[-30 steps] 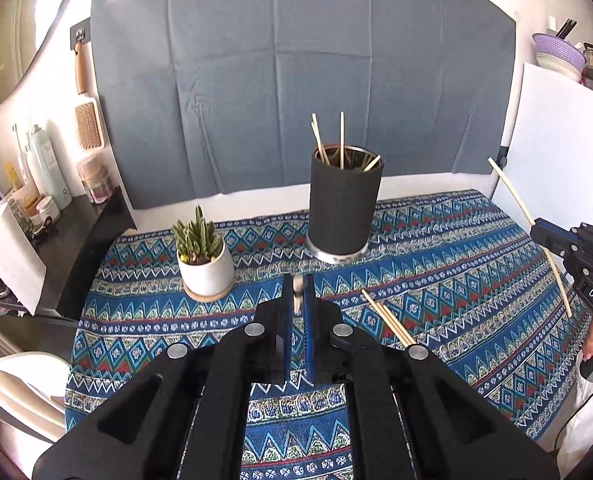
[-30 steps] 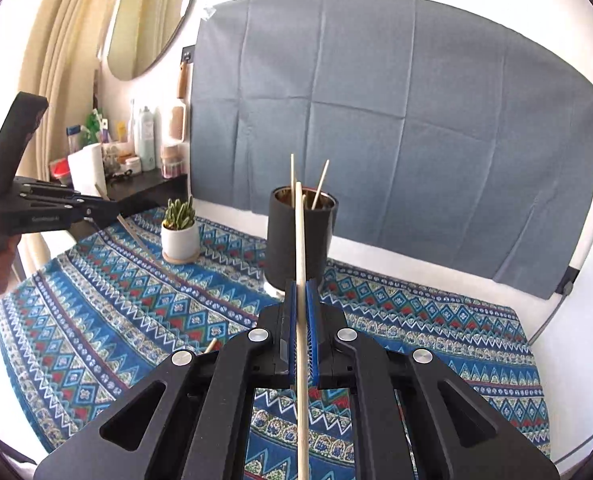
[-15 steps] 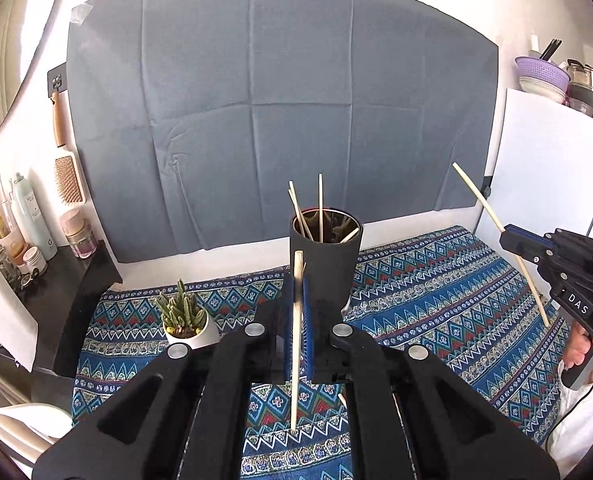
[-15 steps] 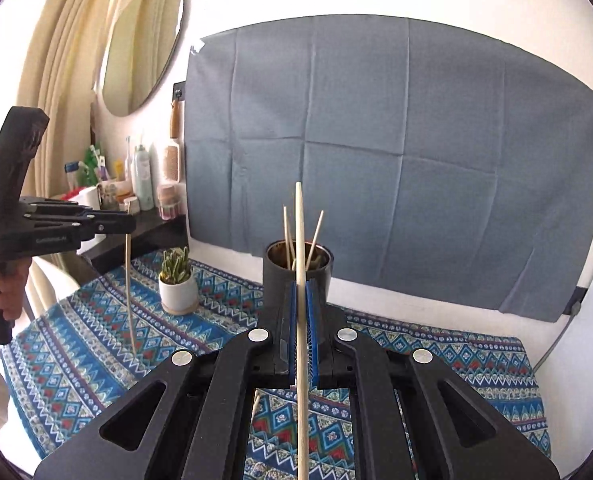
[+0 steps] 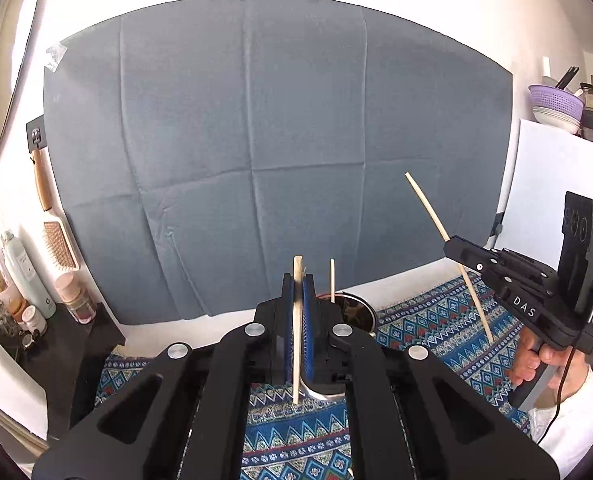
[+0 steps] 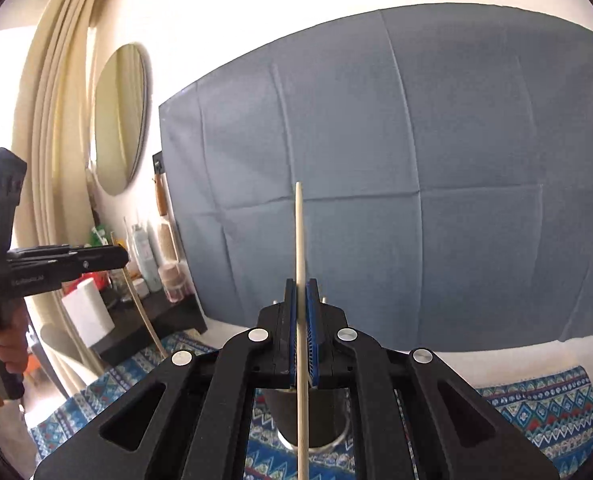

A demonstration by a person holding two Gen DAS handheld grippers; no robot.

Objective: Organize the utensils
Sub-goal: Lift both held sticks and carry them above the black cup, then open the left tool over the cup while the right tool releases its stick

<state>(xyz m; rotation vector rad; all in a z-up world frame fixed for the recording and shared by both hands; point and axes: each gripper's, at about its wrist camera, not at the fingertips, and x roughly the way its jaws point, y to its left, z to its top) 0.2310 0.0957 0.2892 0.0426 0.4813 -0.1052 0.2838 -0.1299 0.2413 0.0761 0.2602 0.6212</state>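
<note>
Chopsticks are clamped in both grippers. The left gripper has its fingers pressed together on one chopstick, held upright in front of the black holder on the patterned tabletop. The right gripper is likewise closed on a second chopstick, above the same holder.

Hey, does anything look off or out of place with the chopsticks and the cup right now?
Nothing spilled or damaged. Each gripper is shut on one chopstick: the left gripper holds its chopstick nearly upright, while the right gripper's chopstick slants. The black cup stands upright on the patterned cloth.
</note>
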